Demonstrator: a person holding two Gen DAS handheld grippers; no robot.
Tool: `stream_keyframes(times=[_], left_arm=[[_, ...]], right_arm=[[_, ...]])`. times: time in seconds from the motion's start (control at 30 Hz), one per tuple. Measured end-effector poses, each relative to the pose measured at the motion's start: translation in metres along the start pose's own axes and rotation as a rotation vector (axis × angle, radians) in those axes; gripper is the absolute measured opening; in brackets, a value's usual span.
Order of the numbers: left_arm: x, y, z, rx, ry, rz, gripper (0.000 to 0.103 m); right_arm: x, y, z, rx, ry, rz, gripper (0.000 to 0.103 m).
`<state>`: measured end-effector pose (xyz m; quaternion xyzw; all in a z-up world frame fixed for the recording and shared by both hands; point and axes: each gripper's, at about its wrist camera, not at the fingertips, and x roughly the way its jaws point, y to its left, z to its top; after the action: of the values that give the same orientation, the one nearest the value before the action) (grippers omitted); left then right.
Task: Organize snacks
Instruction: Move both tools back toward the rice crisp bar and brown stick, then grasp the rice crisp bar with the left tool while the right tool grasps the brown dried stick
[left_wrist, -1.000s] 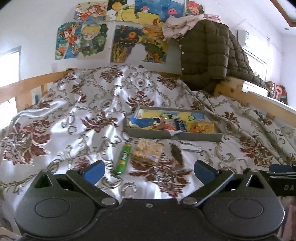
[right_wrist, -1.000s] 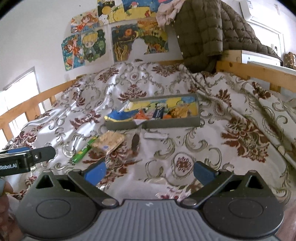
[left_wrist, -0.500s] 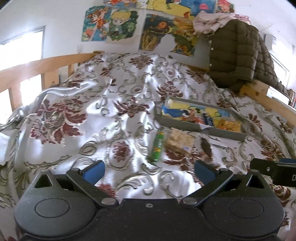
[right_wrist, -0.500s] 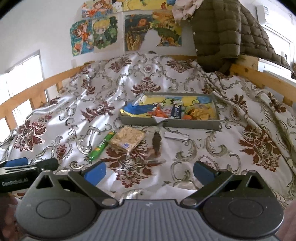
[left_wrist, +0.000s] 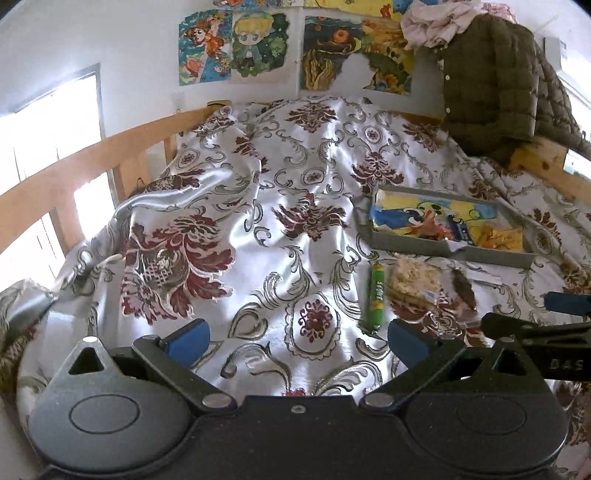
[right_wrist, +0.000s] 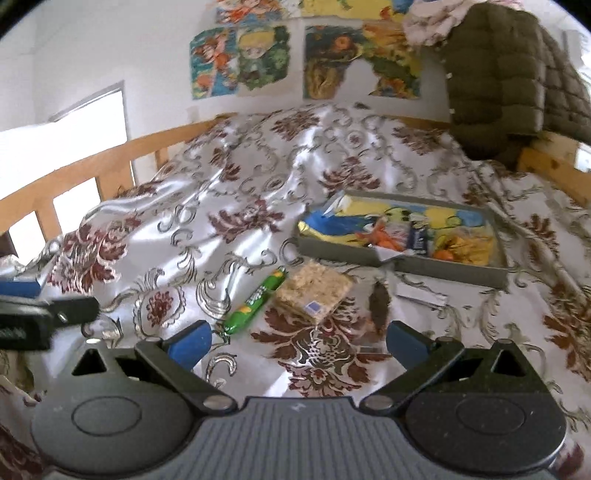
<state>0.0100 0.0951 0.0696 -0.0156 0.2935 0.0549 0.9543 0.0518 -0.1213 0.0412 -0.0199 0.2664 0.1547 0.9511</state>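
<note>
both tongs hover low over a bed covered with a shiny floral bedspread (left_wrist: 258, 229), and both are released, their blue-tipped fingers spread wide with nothing between them: the left tongs (left_wrist: 297, 338) over bare cloth, the right tongs (right_wrist: 297, 338) just short of the loose snacks. a grey tray (right_wrist: 443, 267) sits further up the bed, holding a yellow and blue packet (right_wrist: 354, 221), a small dark blue packet (right_wrist: 419, 238) and some orange and yellow snacks. in front of the tray, on the bedspread, lie a green candy tube (right_wrist: 256, 297), just beside it a clear-wrapped rice crisp bar (right_wrist: 314, 291), then a dark brown snack (right_wrist: 378, 304) and a flat white wrapper (right_wrist: 421, 295). a quilted olive jacket (left_wrist: 491, 81) hangs over the wooden bed rail at the far right, below cartoon posters (left_wrist: 240, 48) on the wall
</note>
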Motion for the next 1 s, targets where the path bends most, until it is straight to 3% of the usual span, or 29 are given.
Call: stream_keyframes(times=[0.2, 0.43, 0.7, 0.83, 1.0], left_arm=[[0.020, -0.020, 0.017, 0.068, 0.006, -0.018, 0.102], [0.069, -0.065, 0.027, 0.027, 0.020, -0.073, 0.102], [0.128, -0.107, 0.037, 0.069, 0.047, -0.125, 0.102], [0.153, -0.123, 0.041, 0.074, 0.055, -0.174, 0.102], [0.184, -0.145, 0.044, 0.217, 0.059, -0.212, 0.099]], right_arm=[[0.028, -0.027, 0.002, -0.031, 0.005, 0.033, 0.103], [0.060, -0.078, 0.005, -0.053, 0.028, -0.006, 0.103], [0.107, -0.137, -0.010, 0.132, 0.069, -0.006, 0.103], [0.113, -0.142, -0.015, 0.084, 0.030, 0.021, 0.103], [0.131, -0.130, -0.019, 0.003, 0.064, 0.059, 0.096]])
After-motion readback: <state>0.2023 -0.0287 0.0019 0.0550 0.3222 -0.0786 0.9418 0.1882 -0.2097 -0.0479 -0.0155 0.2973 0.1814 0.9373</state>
